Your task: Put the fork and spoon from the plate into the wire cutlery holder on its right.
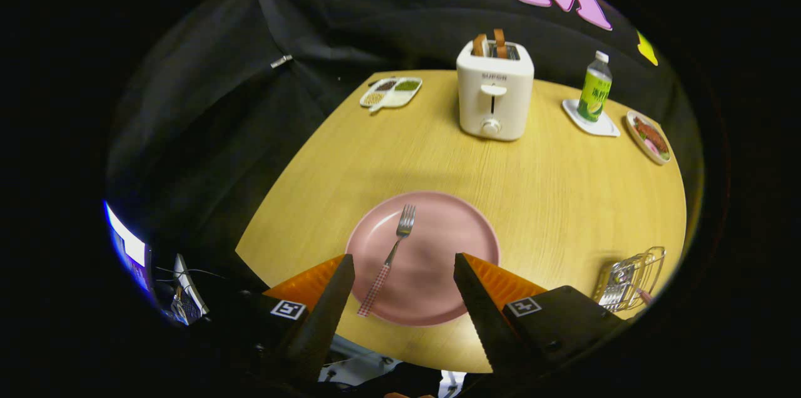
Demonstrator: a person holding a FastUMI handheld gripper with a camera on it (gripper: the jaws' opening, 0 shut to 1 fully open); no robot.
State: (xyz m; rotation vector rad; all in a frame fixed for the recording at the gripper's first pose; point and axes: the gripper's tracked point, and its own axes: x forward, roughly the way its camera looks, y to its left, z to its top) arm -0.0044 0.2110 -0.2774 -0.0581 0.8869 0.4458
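While my hand-held gripper hung above the near side of the worktop, its fingers stood wide apart and held nothing. Between them lay the pink plate, with the fork on its left half: tines pointing away from me, checked handle running back toward the left finger and reaching the plate's near rim. I could not make out a spoon on the plate. Off to the right, near the worktop's edge and well apart from the plate, the wire cutlery holder lay beyond the right finger, with something metallic inside it that I could not identify for certain. Farther back, past the plate, a white toaster stood upright with two slices of bread sticking out of its slots. To its left sat a small divided dish with different fillings in its compartments. To the toaster's right a green-labelled bottle stood on a white coaster, and just beside that a small plate of food rested near the far right edge.
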